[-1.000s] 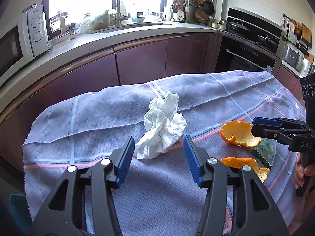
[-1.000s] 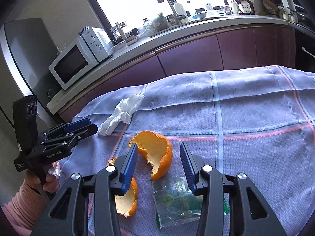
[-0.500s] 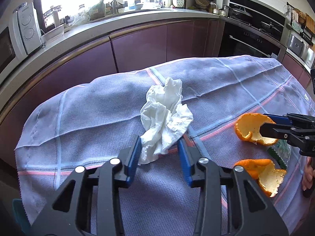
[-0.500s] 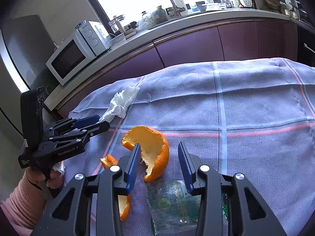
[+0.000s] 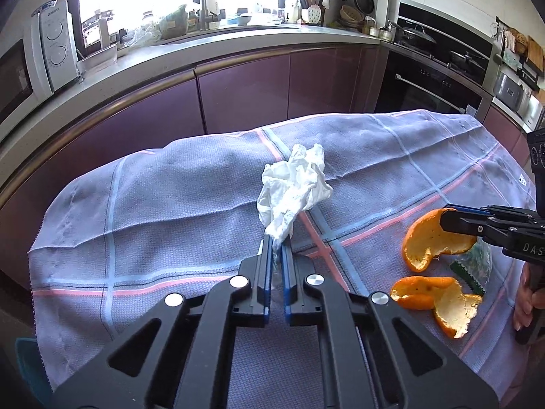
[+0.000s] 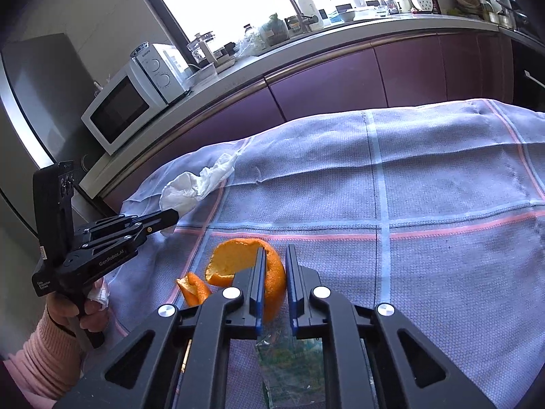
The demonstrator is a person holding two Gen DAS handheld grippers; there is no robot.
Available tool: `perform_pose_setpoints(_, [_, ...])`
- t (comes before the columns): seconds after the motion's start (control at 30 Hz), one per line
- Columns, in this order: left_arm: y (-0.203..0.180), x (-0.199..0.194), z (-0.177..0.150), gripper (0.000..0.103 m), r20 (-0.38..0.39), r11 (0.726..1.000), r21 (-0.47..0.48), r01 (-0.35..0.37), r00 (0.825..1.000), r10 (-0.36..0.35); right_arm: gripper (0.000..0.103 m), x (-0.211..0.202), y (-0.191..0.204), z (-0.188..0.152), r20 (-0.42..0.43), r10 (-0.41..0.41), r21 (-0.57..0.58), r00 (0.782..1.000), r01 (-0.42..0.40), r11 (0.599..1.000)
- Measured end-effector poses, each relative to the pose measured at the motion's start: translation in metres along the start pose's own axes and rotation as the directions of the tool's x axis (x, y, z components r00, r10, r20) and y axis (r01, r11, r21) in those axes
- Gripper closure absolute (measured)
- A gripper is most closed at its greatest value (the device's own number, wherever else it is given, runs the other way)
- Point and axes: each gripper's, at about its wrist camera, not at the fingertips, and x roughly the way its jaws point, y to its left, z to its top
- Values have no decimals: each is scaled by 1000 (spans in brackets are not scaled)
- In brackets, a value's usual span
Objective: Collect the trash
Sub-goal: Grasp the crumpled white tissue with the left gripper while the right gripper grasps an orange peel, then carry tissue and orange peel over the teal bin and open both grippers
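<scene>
Crumpled white tissue (image 5: pixel 294 191), creased and bunched, lying on the checked cloth (image 5: pixel 170 204) just ahead of the left claw (image 5: pixel 276 250), lower end pinched between blue pads pressed nearly together. Farther right, curled orange peel (image 6: pixel 272 272), bright outside and pale inside, standing on the same cloth with its wall caught between the closing pads of the right claw (image 6: pixel 274 272). Second peel piece (image 6: pixel 192 288) just left of that claw; clear wrapper (image 6: pixel 289 364) flat beneath it.
</scene>
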Motion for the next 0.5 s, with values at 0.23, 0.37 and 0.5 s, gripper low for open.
perform_pose_setpoints(0.23, [12, -42, -7, 98, 74, 999, -45, 23, 997, -20, 93, -13, 11, 5, 42, 28, -13, 999, -27, 1000])
perform_pose_setpoints(0.37, [26, -72, -14, 98, 119, 996, -77, 36, 993, -26, 93, -18, 23, 6, 52, 57, -34, 997, -56, 998])
perform_pose_setpoints(0.5, [40, -107, -29, 98, 162, 994, -107, 33, 987, -15, 93, -22, 41, 7, 57, 94, -67, 994, -90, 994])
